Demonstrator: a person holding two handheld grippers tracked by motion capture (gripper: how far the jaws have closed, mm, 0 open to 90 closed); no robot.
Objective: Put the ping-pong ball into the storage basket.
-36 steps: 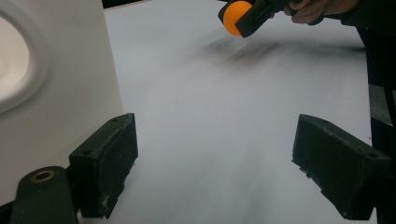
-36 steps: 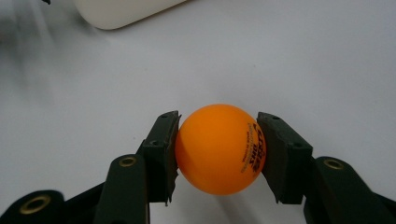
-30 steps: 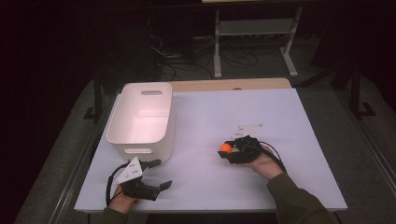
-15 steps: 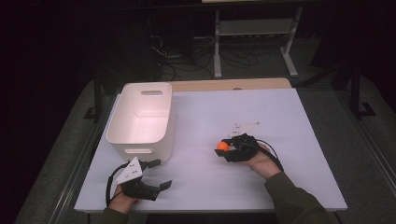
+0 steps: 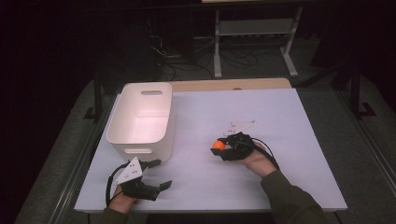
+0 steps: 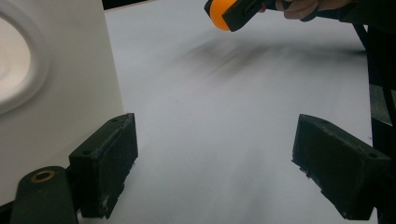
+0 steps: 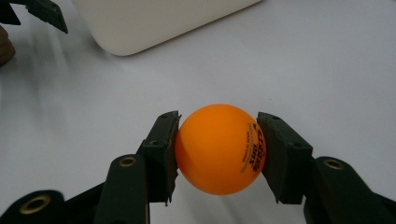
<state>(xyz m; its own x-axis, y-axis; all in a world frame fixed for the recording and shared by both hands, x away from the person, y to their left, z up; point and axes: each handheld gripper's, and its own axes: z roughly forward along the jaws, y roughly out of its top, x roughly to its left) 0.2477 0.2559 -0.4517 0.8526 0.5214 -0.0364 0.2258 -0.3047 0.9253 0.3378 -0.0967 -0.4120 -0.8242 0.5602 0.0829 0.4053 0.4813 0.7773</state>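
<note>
Standing empty-looking: white bin [image 5: 142,116]

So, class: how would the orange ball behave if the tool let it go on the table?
The orange ball is smooth and round, so it would probably roll across the flat white table. It looks like a table-tennis ball, likely light and bouncy. The right tool touches only its two sides, so it might slip.

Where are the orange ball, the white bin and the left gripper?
orange ball [image 7: 219,148]: right gripper view, middle of its front.
white bin [image 5: 140,150]: high view, near end wall.
left gripper [image 6: 215,172]: left gripper view, midway between its open jaws.
</note>
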